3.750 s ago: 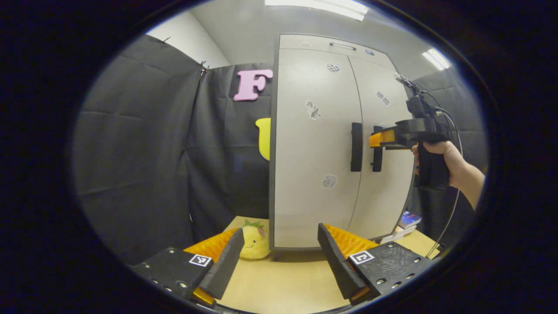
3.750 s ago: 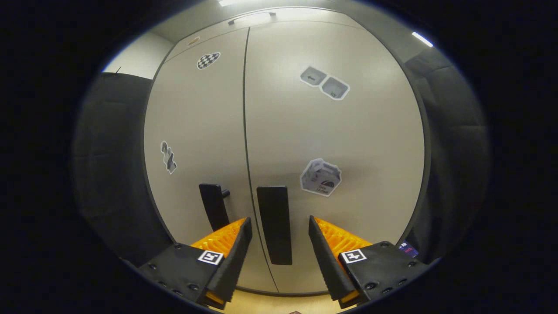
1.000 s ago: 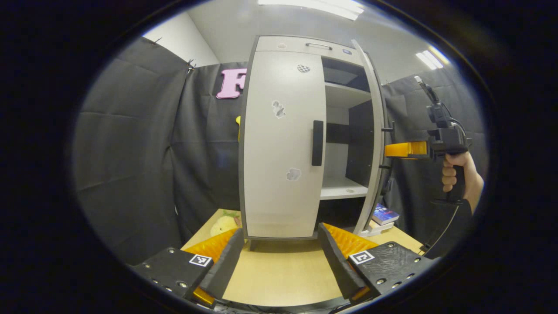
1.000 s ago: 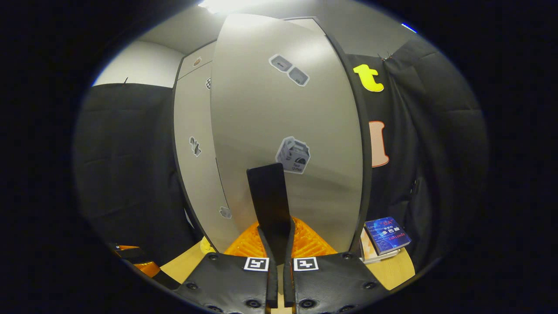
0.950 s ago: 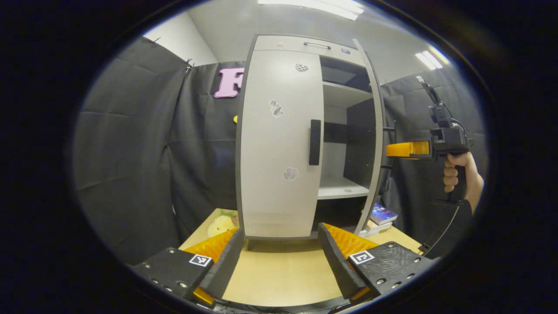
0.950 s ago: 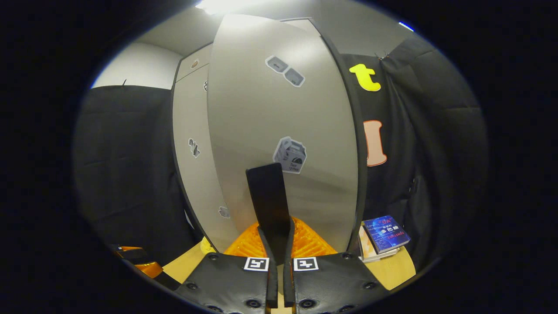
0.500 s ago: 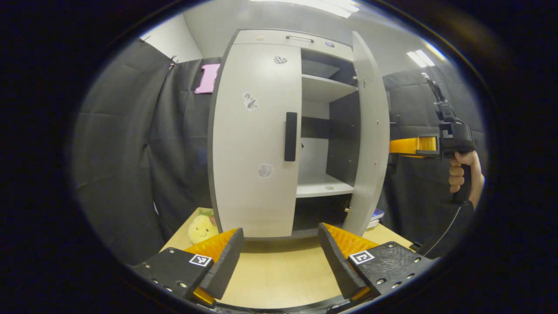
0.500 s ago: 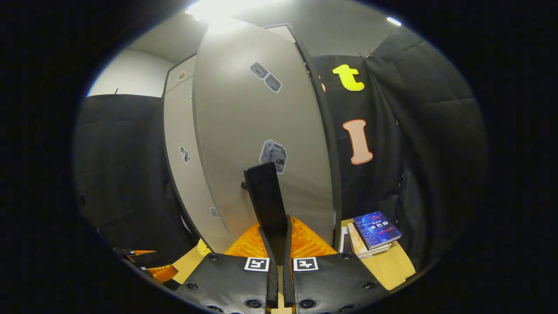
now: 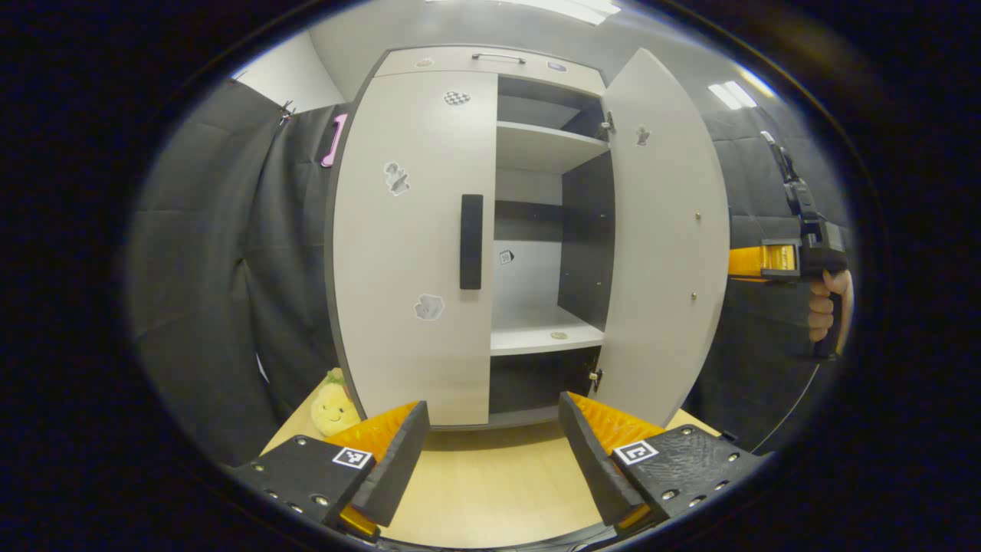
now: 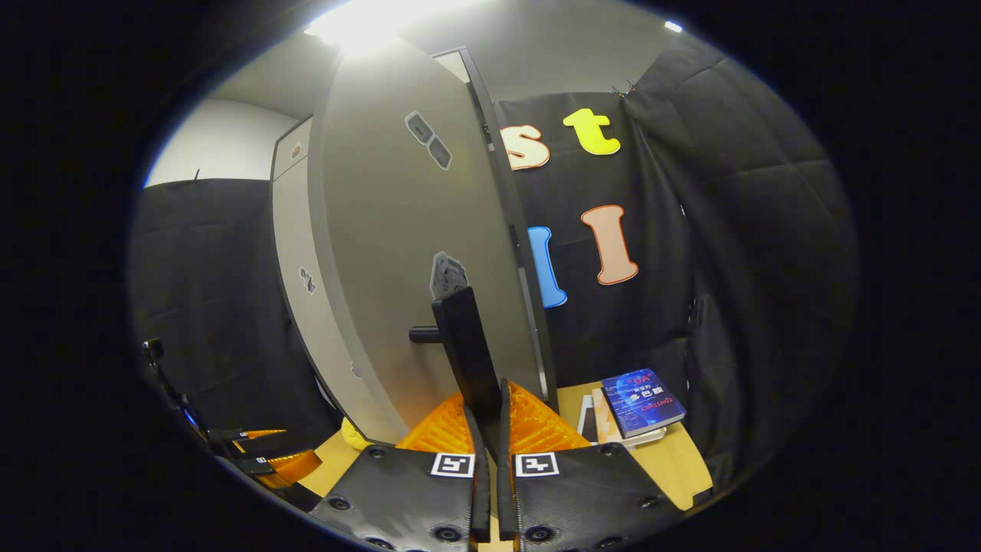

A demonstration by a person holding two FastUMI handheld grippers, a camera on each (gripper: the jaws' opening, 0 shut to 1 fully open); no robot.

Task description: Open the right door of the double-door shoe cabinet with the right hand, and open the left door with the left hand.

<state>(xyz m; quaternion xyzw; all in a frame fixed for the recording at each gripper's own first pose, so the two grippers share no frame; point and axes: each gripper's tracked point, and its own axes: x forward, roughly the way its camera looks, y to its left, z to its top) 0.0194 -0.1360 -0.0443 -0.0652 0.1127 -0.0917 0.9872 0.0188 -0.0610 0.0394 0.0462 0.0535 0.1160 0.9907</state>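
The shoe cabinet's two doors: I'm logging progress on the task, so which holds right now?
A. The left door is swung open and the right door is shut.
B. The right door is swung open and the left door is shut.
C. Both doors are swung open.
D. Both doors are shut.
B: in the left gripper view the right door stands swung out, baring the shelves, while the left door lies flat and shut.
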